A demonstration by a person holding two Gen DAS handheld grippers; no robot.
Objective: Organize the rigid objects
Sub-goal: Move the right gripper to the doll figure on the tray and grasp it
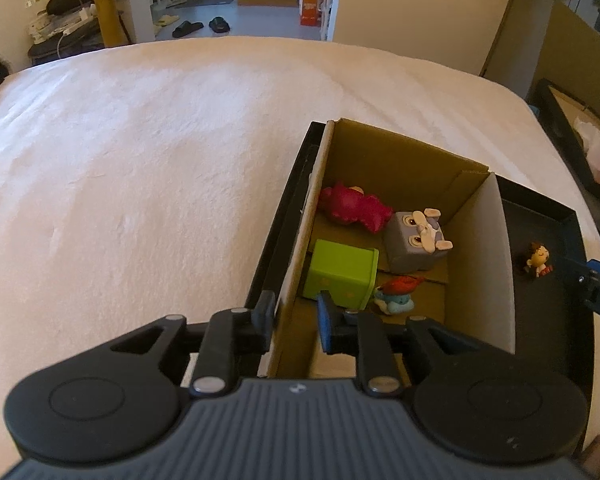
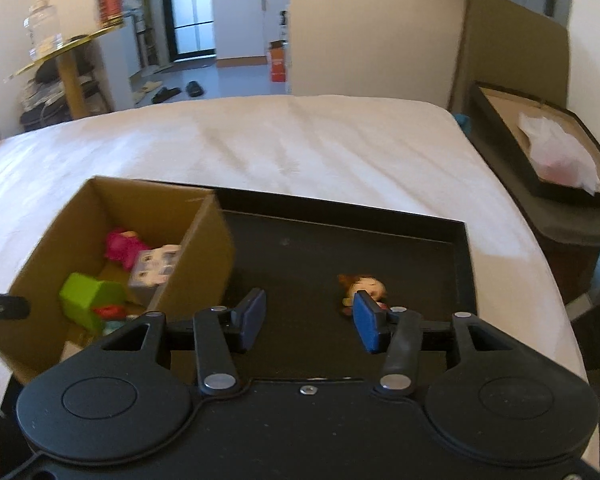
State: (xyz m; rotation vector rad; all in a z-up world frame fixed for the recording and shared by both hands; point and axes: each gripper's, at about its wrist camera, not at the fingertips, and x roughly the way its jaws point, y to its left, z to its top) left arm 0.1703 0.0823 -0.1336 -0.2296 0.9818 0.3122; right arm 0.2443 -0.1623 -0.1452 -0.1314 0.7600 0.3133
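Observation:
A cardboard box stands in the left end of a black tray on the bed. Inside it lie a pink figure, a grey cube-headed toy, a green cube and a small red-and-blue figure. My left gripper straddles the box's near left wall, slightly open, with a gap beside the inner pad. A little doll lies on the bare tray floor. My right gripper hovers open over the tray, empty, its right fingertip just before the doll.
The tray rests on a bed with a white sheet. To the right of the bed sits another black tray holding a white bag, with a cardboard sheet behind it. A yellow table and slippers are beyond the bed.

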